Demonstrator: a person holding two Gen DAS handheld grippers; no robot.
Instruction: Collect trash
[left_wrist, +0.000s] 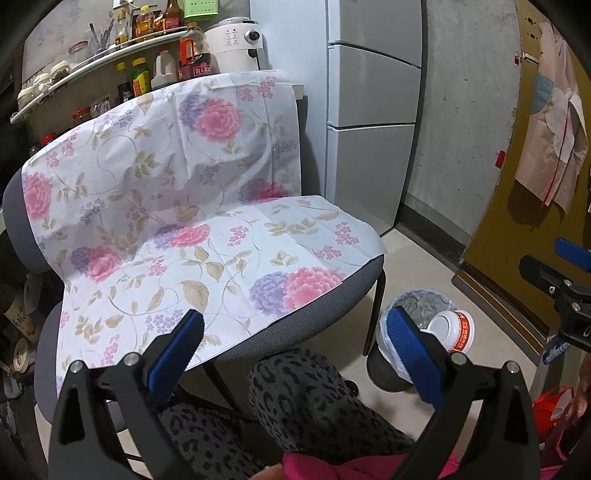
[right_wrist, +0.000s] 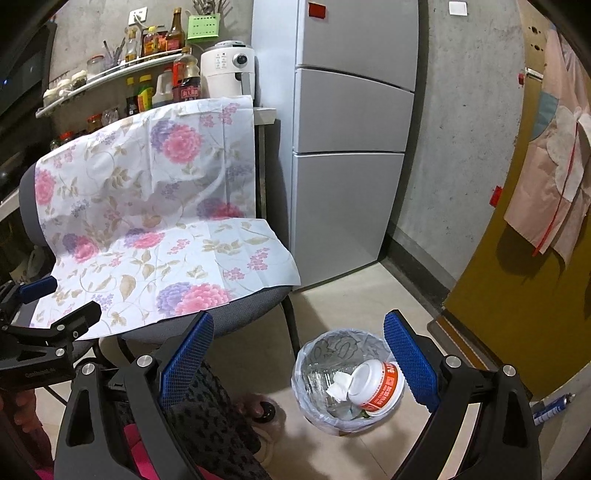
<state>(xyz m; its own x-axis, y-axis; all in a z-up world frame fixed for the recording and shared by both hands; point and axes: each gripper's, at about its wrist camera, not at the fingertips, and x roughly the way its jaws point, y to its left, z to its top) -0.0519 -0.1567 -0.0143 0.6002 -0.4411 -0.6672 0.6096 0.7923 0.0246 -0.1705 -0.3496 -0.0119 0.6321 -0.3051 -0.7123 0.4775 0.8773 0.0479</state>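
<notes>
Item count, chair and floor area

One chair (right_wrist: 236, 317) under one floral cloth (right_wrist: 147, 229); one lined trash bin (right_wrist: 317, 369) holding one white cup (right_wrist: 376, 387) and one crumpled tissue (right_wrist: 338, 387); one three-door refrigerator (right_wrist: 347, 140); one white countertop appliance (right_wrist: 227, 70); two grippers, left gripper (left_wrist: 295, 354) and right gripper (right_wrist: 299, 369). Shelf bottles too crowded to count.

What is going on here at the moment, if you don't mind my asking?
A person is collecting trash with a handheld gripper in each hand. Both the left gripper and the right gripper are open and hold nothing. On the floor beside the chair stands a lined trash bin, already holding a white paper bowl and a crumpled tissue. The floral cloth on the chair has no trash on it.
</notes>
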